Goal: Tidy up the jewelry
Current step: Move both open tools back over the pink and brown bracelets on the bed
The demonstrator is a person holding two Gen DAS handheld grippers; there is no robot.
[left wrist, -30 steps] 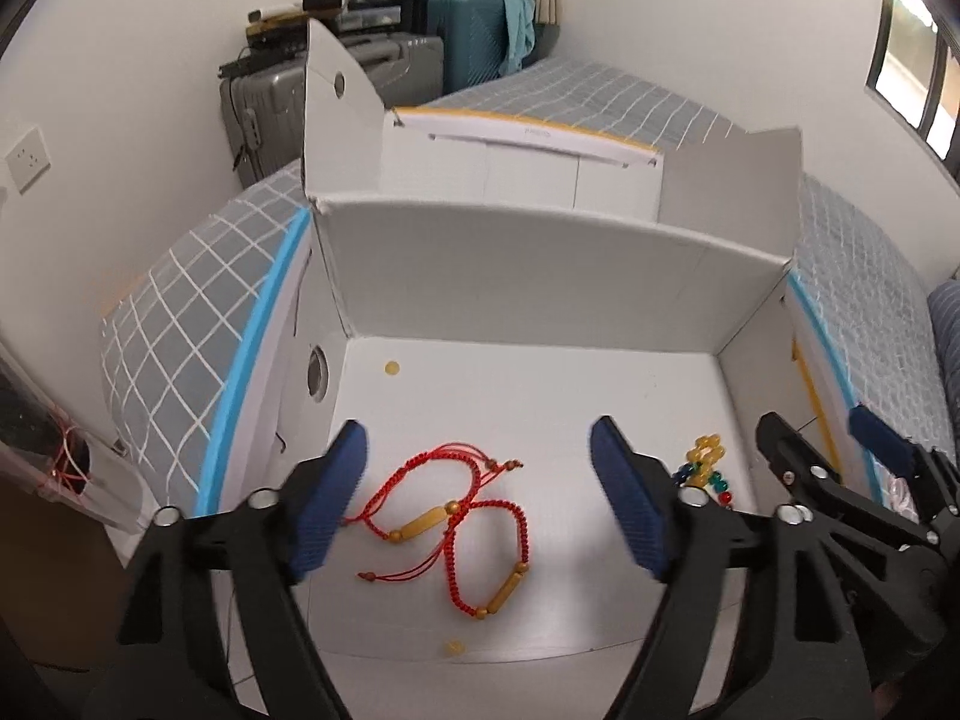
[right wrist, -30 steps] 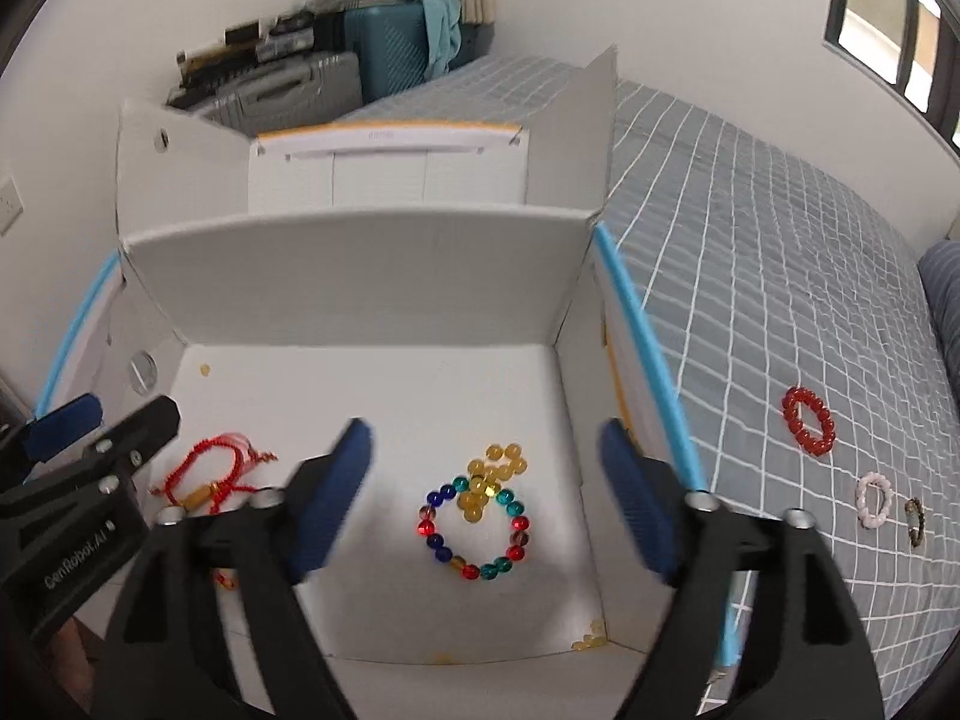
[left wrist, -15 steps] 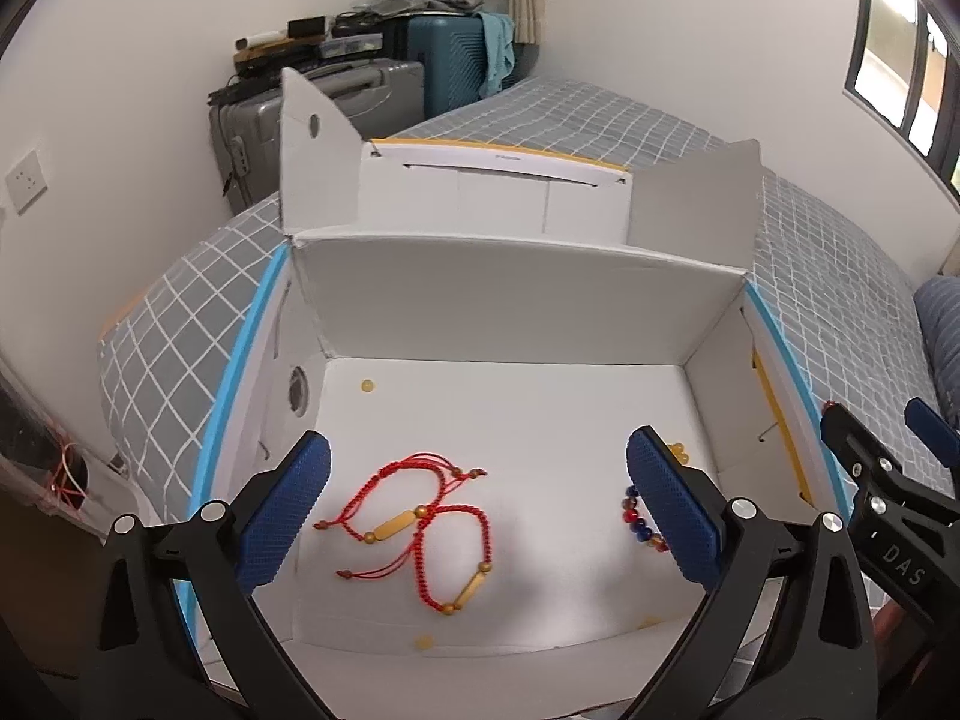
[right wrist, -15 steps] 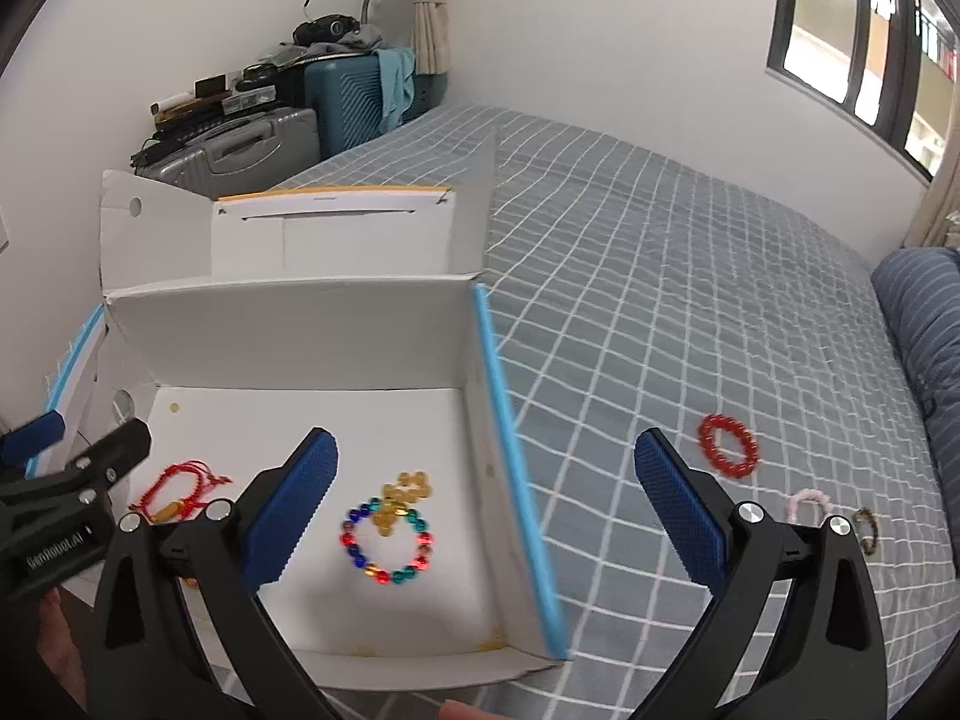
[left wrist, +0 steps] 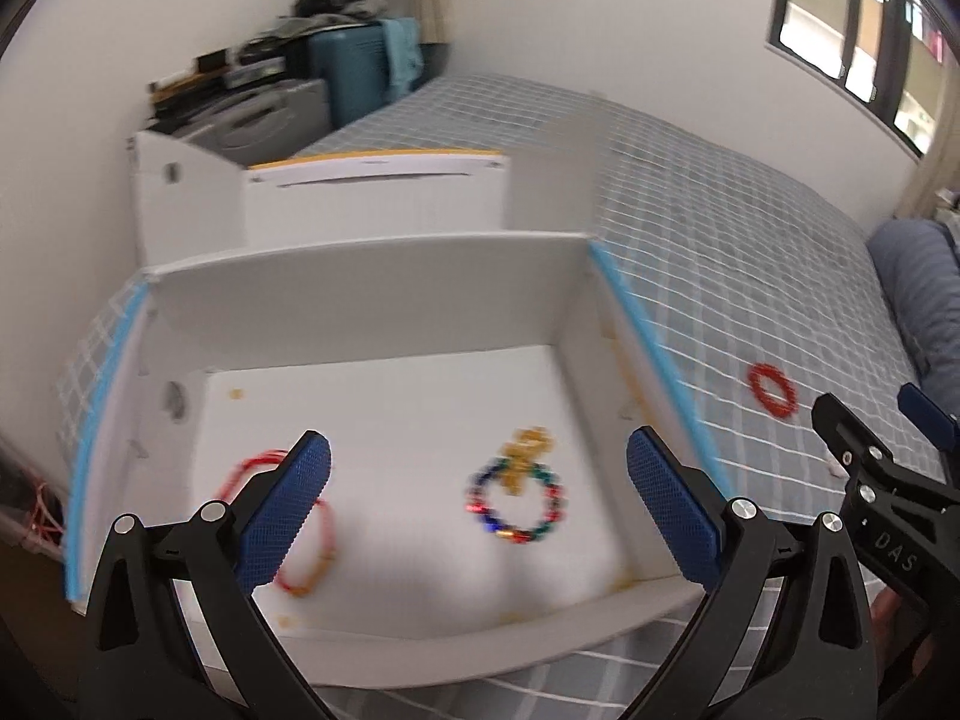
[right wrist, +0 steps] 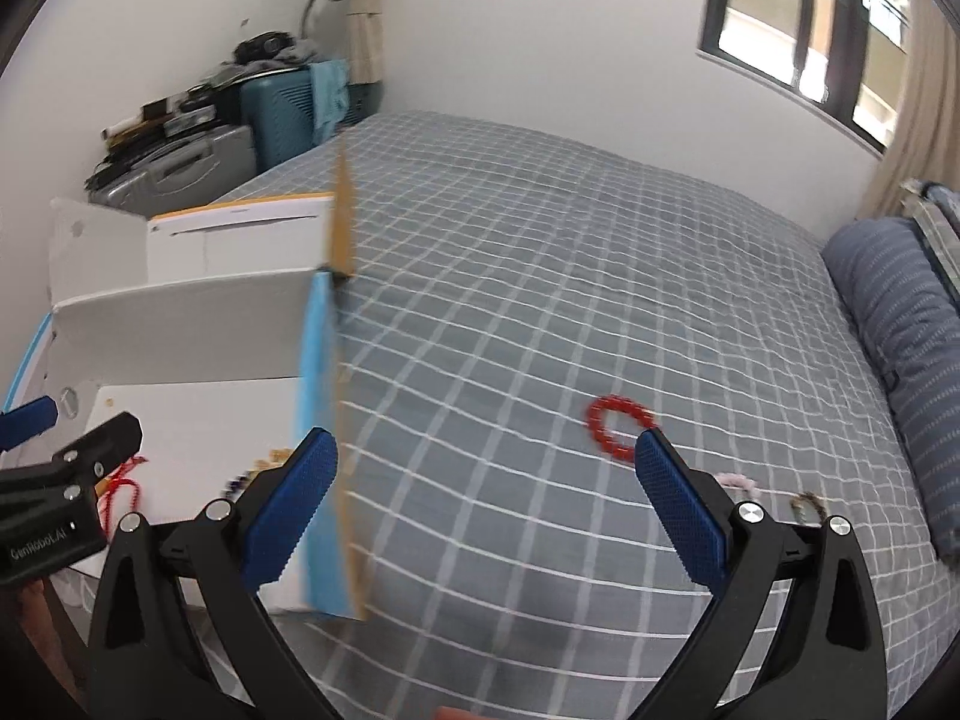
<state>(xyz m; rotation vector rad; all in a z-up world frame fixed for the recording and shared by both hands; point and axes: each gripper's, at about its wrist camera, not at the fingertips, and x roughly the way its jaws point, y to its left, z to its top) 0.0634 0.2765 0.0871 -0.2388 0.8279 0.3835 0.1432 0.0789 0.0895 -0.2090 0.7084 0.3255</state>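
Observation:
A white cardboard box with blue tape edges sits on the bed. Inside lie red string bracelets, a multicoloured bead bracelet and a yellow bead bracelet. My left gripper is open and empty above the box front. My right gripper is open and empty over the bed, right of the box. A red bead bracelet lies on the bedspread ahead of the right gripper; it also shows in the left wrist view. A pink bracelet and a dark one lie beside it.
The grey checked bedspread stretches right of the box. A blue pillow lies at the far right. Suitcases and clutter stand against the far wall. The box flaps stand upright behind it.
Both grippers have swung to the right. The right gripper has left the box and now faces the bedspread with the red bead bracelet. Both stay open.

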